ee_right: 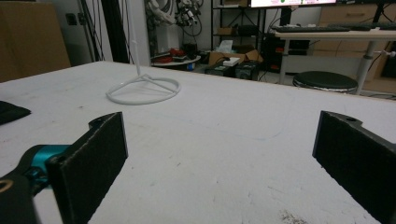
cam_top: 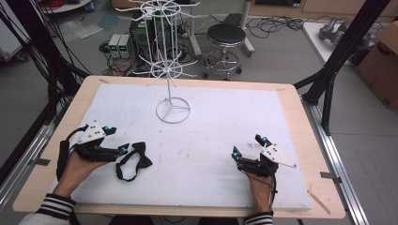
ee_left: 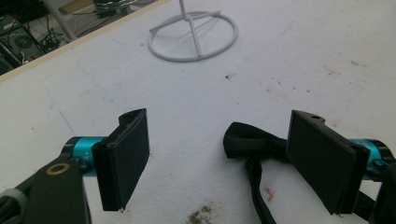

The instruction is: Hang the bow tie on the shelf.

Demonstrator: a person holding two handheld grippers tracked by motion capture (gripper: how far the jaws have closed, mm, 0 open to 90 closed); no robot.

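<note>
My left gripper (cam_top: 126,149) is the one close to the black bow tie (cam_top: 141,154) — the tie lies on the white mat (cam_top: 211,140) just past its tips, on the side toward the middle of the table. In the left gripper view the jaws stand wide apart with nothing between them, and the bow tie (ee_left: 250,142) sits low by the right-hand jaw, partly hidden behind it, not in the middle of the gap. I cannot tell if that jaw touches the cloth. The bow part runs roughly across the table from side to side, and its strap (cam_top: 126,168) loops back toward me in a ring. So I think I must slide the left gripper a bit sideways to get the knot between the jaws before I squeeze. My right gripper (cam_top: 248,146) is well apart from the tie, on the other side of the mat, and its jaws are wide open too, holding nothing. In its own view I see a dark corner of the bow tie (ee_right: 10,112) far off at the edge. The white wire rack (cam_top: 168,70) stands at the far side on its ring base (ee_left: 193,35) — well away from both grippers. Nothing stands between my left gripper and the tie. The loose strap could snag on a jaw, I think.
</note>
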